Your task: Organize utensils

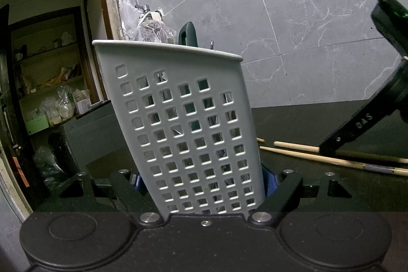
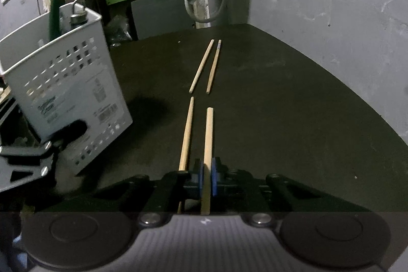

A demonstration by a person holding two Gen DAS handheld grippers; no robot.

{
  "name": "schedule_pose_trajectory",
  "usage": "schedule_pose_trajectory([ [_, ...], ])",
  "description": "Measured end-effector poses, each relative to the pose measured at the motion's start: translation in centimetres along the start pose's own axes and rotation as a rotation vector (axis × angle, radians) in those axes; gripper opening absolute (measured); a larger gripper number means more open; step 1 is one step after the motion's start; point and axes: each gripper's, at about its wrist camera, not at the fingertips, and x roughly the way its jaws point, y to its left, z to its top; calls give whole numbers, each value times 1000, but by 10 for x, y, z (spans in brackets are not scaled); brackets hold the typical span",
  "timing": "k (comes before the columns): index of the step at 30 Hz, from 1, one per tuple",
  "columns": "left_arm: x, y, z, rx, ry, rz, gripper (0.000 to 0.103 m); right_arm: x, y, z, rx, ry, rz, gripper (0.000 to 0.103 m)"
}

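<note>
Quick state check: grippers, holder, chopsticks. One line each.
Left hand-held gripper: shut on the holder's lower part.
Right hand-held gripper: shut on one chopstick.
White perforated plastic utensil holder: tilted, held, utensils inside.
Gripped light wooden chopstick: between the blue pads.
Neighbouring wooden chopstick: lying loose on the table, beside the pads.
Far pair of wooden chopsticks: lying loose on the dark table.

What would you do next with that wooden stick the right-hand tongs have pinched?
Probably lift it off the table. The right tongs are shut on one chopstick, while the left tongs hold the white basket tilted. Three other chopsticks lie loose, so raise it straight, then carry it to the basket.
</note>
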Motion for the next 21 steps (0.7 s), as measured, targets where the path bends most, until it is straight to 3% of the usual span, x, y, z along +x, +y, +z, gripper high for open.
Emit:
schedule_pose_trajectory([
  [21, 0, 0, 0, 0, 0, 0, 82, 17, 3, 12, 9, 2, 45, 10],
])
